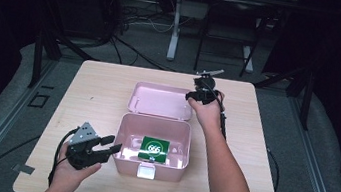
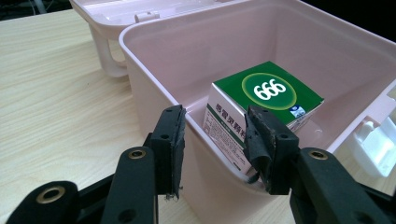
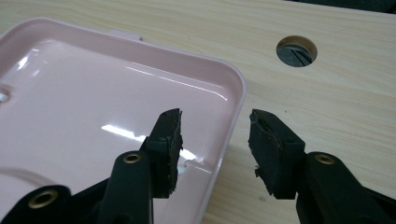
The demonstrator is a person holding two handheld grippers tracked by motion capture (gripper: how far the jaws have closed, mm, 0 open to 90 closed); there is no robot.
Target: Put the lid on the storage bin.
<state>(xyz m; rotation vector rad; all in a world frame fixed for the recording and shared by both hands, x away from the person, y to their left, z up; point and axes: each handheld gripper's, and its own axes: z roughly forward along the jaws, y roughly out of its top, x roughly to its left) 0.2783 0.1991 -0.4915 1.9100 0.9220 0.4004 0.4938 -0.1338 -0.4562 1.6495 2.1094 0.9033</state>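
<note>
Glossy pink plastic box [image 1: 152, 146] holds a rectangular, seemingly cardboard carton [image 1: 155, 149].

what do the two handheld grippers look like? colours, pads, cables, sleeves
Both tongs are black, two jaws each with brass-coloured pivot rivets and worn, ragged black pads. The left tongs carry a grey three-cornered plate and trail a black cable. The right tongs also trail a black cable. No sleeves on either forearm.
</note>
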